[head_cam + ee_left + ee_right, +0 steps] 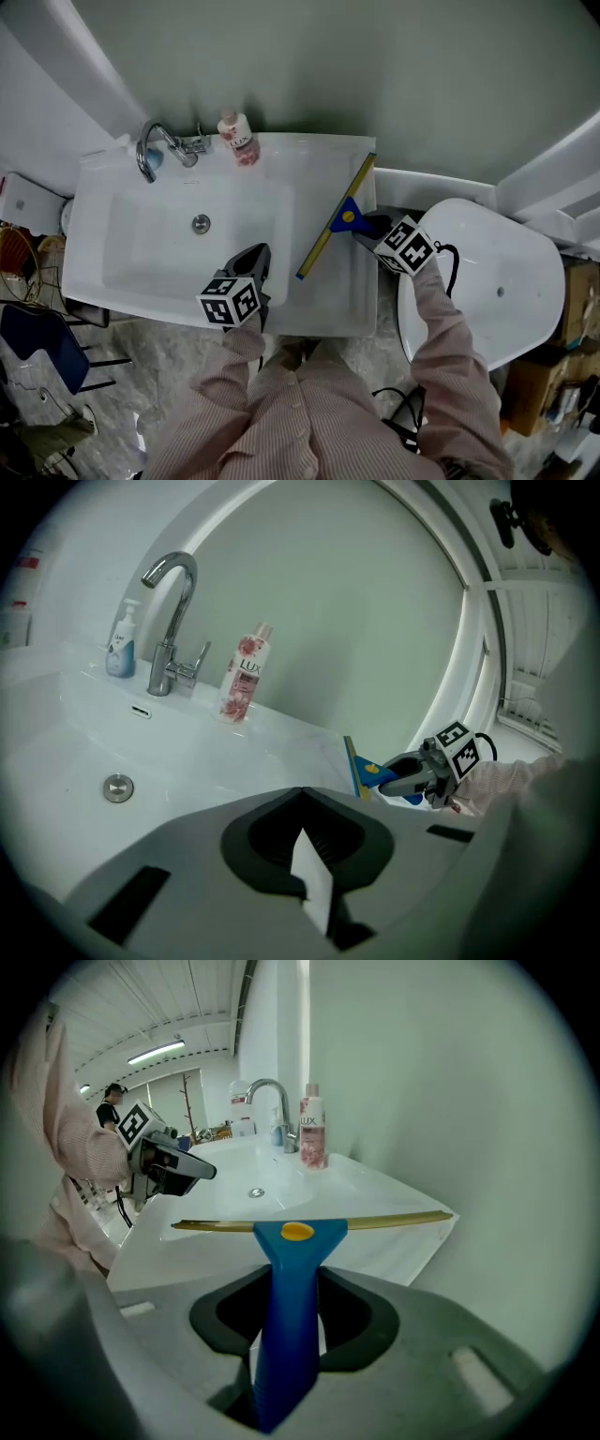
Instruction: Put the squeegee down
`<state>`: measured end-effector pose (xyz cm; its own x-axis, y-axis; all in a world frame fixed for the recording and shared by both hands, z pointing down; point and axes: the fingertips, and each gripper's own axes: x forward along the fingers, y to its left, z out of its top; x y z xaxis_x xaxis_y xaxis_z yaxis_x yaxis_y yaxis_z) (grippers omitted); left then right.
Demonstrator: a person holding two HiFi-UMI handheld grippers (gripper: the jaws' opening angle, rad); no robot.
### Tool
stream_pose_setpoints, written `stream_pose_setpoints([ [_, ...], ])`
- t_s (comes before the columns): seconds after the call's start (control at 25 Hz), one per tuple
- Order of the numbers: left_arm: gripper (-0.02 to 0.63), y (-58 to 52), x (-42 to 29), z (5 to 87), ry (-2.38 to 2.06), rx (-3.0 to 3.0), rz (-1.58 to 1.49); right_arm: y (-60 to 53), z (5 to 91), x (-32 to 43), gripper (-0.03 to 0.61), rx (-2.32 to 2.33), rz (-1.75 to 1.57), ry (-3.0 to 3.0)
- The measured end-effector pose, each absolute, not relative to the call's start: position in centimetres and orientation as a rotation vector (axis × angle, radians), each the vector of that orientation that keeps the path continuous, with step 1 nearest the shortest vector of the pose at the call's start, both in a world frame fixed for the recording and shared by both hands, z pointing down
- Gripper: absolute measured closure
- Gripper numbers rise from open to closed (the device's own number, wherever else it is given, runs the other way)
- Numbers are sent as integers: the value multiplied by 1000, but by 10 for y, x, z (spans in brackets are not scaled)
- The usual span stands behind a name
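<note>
The squeegee [336,223] has a blue handle and a long yellow blade. Its blade runs diagonally over the right ledge of the white sink [141,272]. Whether it touches the ledge I cannot tell. My right gripper [367,226] is shut on the blue handle [286,1316], coming in from the right. In the right gripper view the blade [394,1222] stretches level across the sink's near corner. My left gripper [257,257] hangs over the sink's front rim, pointing into the basin, jaws together and holding nothing. The left gripper view shows the squeegee [360,771] and the right gripper [398,780] at the right.
A chrome faucet [155,145] and a pink bottle [239,141] stand on the sink's back ledge, with a soap dispenser [120,644] beside the faucet. The drain [201,223] sits mid-basin. A white toilet [497,281] is right of the sink. Chairs and clutter stand at the left.
</note>
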<state>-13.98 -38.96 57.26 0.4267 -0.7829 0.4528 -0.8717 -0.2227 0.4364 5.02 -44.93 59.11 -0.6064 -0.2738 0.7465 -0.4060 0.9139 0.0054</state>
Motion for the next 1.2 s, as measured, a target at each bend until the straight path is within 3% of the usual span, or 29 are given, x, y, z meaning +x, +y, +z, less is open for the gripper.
stream_pose_setpoints([
  [1.2, 614, -400, -115, 602, -1274, 2039, 249, -444, 632, 33, 442, 306, 141, -2034],
])
